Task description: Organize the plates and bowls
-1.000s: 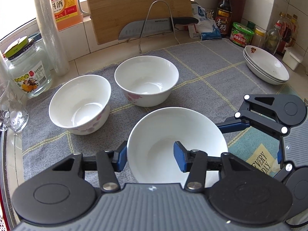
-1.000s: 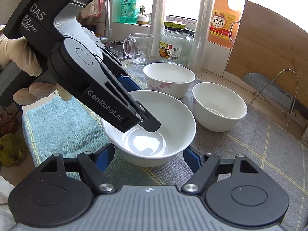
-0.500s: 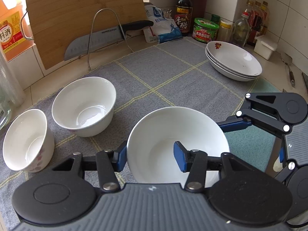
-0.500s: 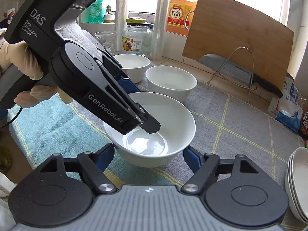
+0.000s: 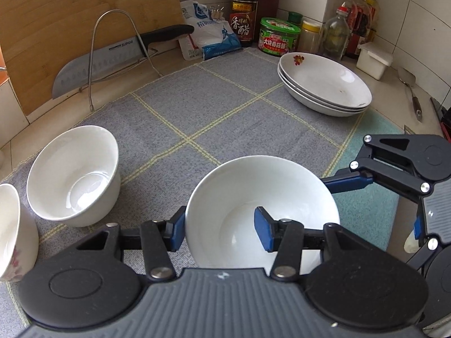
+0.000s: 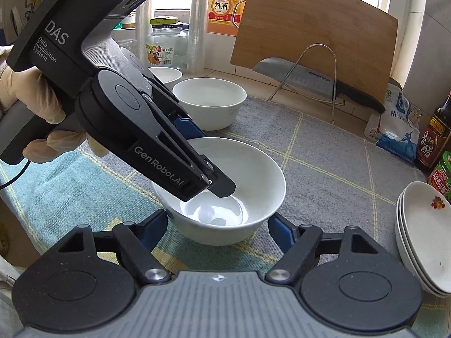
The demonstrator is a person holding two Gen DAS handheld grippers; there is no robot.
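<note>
Left wrist view: the left gripper (image 5: pixel 220 229) is clamped on the near wall of a plain white, glossy, round ceramic bowl (image 5: pixel 262 197), one blue-padded finger outside the rim and the other inside the hollow. The bowl is wide and shallow-sided, empty, with a smooth unpatterned interior and a soft sheen at its base; it sits over the grey woven mat with yellow grid lines (image 5: pixel 214 107), though whether it touches the mat cannot be told. The right gripper (image 6: pixel 218 226) stands beside the same bowl with its fingers spread apart, one on each side of the bowl's lower wall and not pressing it. To the left, a second plain white deep bowl (image 5: pixel 74 174) rests on the mat, and a white bowl with a pink floral print (image 5: pixel 12 233) lies at the frame edge. At the far right of the mat stands a stack of three shallow white plates with a red flower motif (image 5: pixel 324 84). Right wrist view: the left gripper's inner finger reaches into the held bowl (image 6: pixel 225 194).
</note>
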